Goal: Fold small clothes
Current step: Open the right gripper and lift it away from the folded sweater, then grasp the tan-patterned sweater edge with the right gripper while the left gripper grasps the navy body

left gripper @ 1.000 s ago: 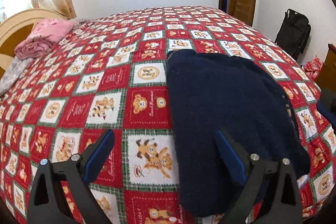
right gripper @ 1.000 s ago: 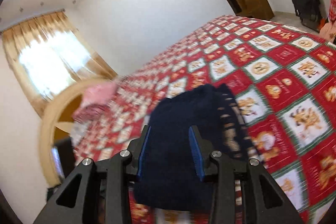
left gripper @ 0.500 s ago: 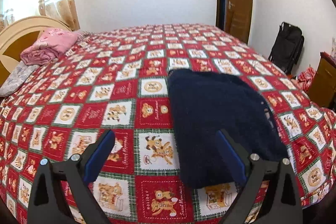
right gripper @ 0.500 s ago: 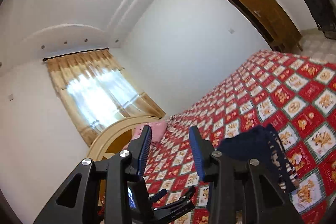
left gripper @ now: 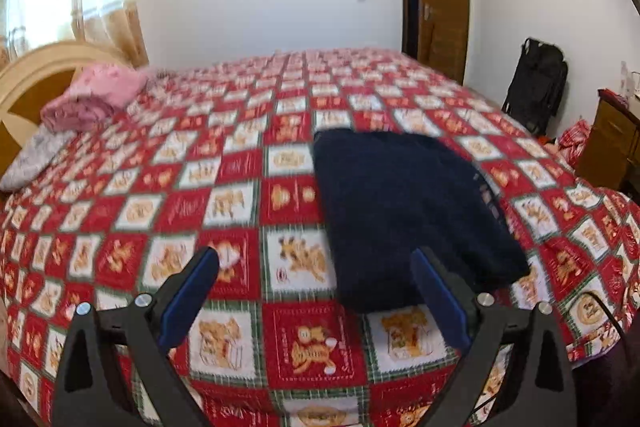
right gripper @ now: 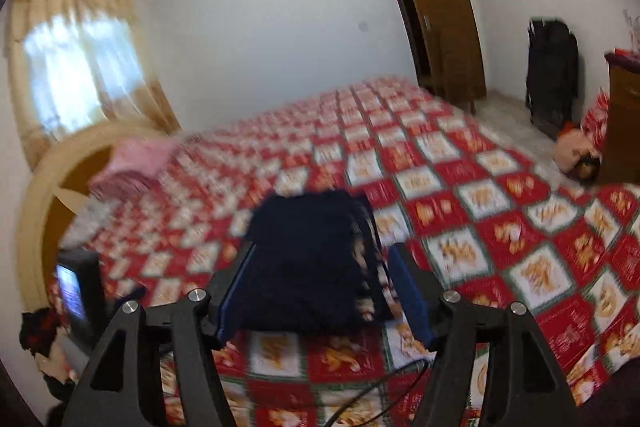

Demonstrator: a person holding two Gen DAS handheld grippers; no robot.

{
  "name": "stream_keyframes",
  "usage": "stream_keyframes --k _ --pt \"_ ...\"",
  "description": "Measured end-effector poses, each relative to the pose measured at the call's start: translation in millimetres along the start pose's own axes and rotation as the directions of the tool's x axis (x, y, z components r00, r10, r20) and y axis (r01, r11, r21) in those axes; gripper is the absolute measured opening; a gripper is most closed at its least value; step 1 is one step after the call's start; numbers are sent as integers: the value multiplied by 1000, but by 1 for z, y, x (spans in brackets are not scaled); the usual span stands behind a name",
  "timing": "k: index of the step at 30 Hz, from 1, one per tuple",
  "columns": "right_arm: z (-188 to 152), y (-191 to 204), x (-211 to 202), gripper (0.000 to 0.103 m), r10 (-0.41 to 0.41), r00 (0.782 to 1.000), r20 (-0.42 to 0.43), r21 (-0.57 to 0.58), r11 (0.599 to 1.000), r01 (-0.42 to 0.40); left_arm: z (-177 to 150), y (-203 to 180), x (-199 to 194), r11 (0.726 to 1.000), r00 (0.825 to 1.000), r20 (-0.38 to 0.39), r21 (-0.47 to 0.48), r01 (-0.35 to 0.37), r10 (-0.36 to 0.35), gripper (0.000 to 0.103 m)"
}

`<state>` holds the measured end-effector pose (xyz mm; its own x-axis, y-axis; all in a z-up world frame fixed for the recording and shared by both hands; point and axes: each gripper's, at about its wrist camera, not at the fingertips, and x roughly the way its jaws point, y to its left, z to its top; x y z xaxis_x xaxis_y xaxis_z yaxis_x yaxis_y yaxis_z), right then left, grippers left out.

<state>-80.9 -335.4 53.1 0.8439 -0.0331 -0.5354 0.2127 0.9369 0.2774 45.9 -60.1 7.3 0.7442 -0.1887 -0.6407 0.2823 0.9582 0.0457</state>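
Pulled back from the bed [left gripper: 240, 163] over the last second: left hand-held gripper [left gripper: 316, 291] raised and withdrawn, fingers spread wide, gripping nothing. Seen closer and lower over the quilt a second ago, now looking across the whole mattress. Right hand-held gripper [right gripper: 320, 291] swung down again after pointing toward the ceiling half a second ago, jaws moderately parted around open air, clear of the cloth; a second ago narrower and close over the garment.

Likely meaning: fold finished and released, or a pause before one last tuck; nothing held either way.

Just beyond the fingers, near the bed's front edge and right of centre in the left view: navy knitted garment [left gripper: 404, 211], folded into a compact, roughly rectangular stack. Left edge straight, near edge thick and rounded, layered edges showing along the right side [right gripper: 360, 251]. Lying flat on the red patchwork quilt, touching neither tool.

Farther off, at the far left by the curved headboard [left gripper: 36, 75]: pink folded clothes [left gripper: 96, 95].
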Motion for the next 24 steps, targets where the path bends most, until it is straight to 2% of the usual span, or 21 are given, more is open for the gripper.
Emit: stream_keyframes --k 4,8,11,15,20,24 --pt "-14 -14 33 67 -86 995 -53 -20 996 85 -9 4 25 1000 999 -47 14 -20 20 99" --pt "-20 -27 59 67 -152 986 -74 -54 987 149 -13 7 44 1000 997 -80 -7 1 -1 99" --pt "-18 -29 73 67 -132 987 -97 -54 990 127 -9 3 50 1000 997 -80 -3 -8 8 99" --pt "-7 -26 89 67 -124 988 -95 -65 991 118 10 -7 56 999 998 -53 19 27 -26 99" --pt "9 -22 110 67 -107 990 -96 -72 992 100 32 -18 69 997 999 -33 71 -13 16 99" --pt "16 -19 130 67 -111 987 -119 -78 992 102 45 -20 87 998 998 -62 64 2 2 99"
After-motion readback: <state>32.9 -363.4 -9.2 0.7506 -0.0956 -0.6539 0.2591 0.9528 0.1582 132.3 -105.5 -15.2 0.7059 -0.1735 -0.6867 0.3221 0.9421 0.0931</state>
